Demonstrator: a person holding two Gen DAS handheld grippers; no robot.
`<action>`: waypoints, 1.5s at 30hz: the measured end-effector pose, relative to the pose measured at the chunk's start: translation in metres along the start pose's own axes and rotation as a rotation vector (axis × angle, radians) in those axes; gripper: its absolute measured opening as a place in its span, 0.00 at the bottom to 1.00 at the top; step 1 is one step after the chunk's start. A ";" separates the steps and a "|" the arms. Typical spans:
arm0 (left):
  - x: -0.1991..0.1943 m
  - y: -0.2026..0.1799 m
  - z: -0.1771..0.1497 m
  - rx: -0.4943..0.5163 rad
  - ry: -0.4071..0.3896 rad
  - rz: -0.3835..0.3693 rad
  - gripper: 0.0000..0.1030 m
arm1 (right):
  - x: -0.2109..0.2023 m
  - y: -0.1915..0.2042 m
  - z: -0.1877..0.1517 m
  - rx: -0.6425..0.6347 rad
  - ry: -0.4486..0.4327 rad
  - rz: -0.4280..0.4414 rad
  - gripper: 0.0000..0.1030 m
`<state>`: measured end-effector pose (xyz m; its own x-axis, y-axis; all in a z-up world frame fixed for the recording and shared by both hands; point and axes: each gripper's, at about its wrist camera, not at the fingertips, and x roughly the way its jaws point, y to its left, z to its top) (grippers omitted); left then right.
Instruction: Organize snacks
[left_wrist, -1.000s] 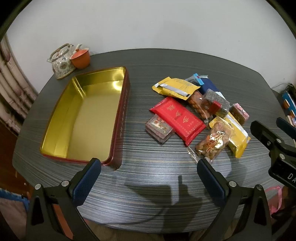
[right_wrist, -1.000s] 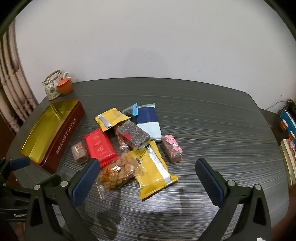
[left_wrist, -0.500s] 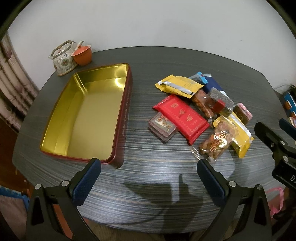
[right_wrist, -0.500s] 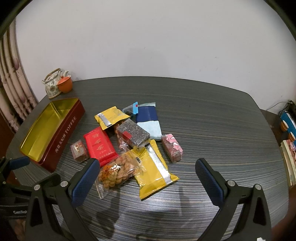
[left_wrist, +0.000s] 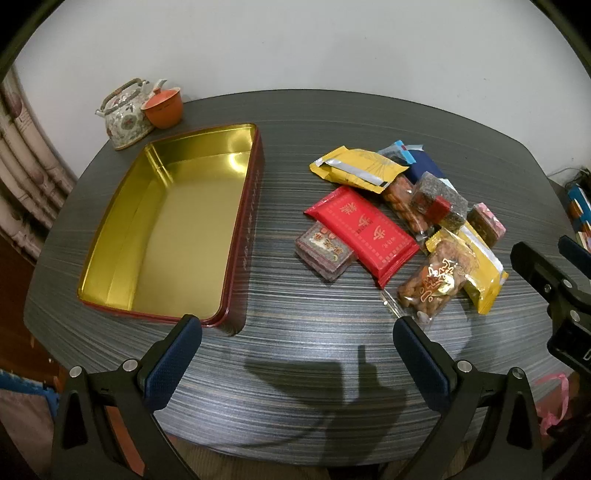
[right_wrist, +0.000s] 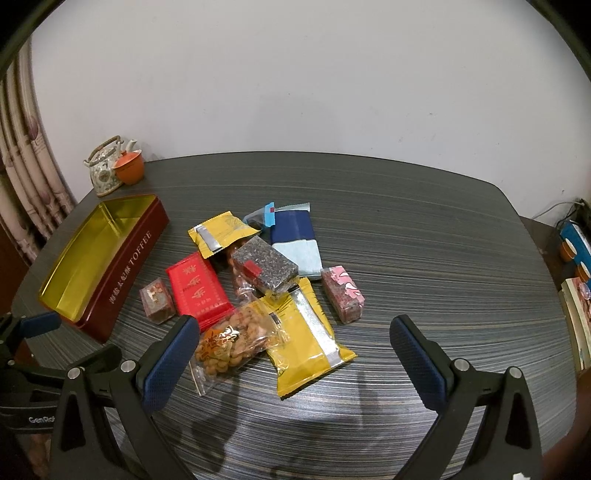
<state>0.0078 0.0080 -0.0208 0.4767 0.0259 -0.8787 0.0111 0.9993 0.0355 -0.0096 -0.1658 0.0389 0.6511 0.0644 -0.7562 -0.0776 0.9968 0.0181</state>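
An open red tin with a gold inside (left_wrist: 173, 236) lies empty on the left of the dark table; it also shows in the right wrist view (right_wrist: 96, 258). A heap of snacks lies to its right: a red packet (left_wrist: 364, 229), a small brown box (left_wrist: 325, 251), a clear bag of nuts (right_wrist: 236, 339), two yellow packets (right_wrist: 306, 336) (left_wrist: 358, 168), a dark block (right_wrist: 264, 267), a pink box (right_wrist: 343, 293) and a blue packet (right_wrist: 293, 238). My left gripper (left_wrist: 297, 350) is open and empty above the table's near edge. My right gripper (right_wrist: 290, 354) is open and empty, just short of the nuts and yellow packet.
A flowered teapot (left_wrist: 123, 114) and an orange cup (left_wrist: 162, 109) stand at the far left corner. A white wall rises behind the table. Curtains (right_wrist: 22, 177) hang at the left. Boxes and cups (right_wrist: 576, 258) sit beyond the table's right edge.
Both grippers have drifted slightly forward and left over the table. Nothing on the table has moved and both stay open.
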 end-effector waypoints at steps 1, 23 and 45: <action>0.000 0.000 0.000 -0.001 0.000 0.001 1.00 | 0.000 0.000 0.000 0.001 0.001 0.001 0.99; 0.004 0.000 0.001 -0.004 0.010 -0.011 1.00 | 0.001 0.000 -0.002 -0.004 0.005 -0.001 0.99; 0.016 0.006 0.017 -0.017 0.034 -0.041 0.94 | 0.023 -0.020 -0.002 0.000 0.068 0.037 0.77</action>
<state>0.0301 0.0137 -0.0269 0.4456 -0.0140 -0.8951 0.0147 0.9999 -0.0083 0.0052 -0.1848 0.0198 0.5952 0.0977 -0.7976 -0.1009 0.9938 0.0465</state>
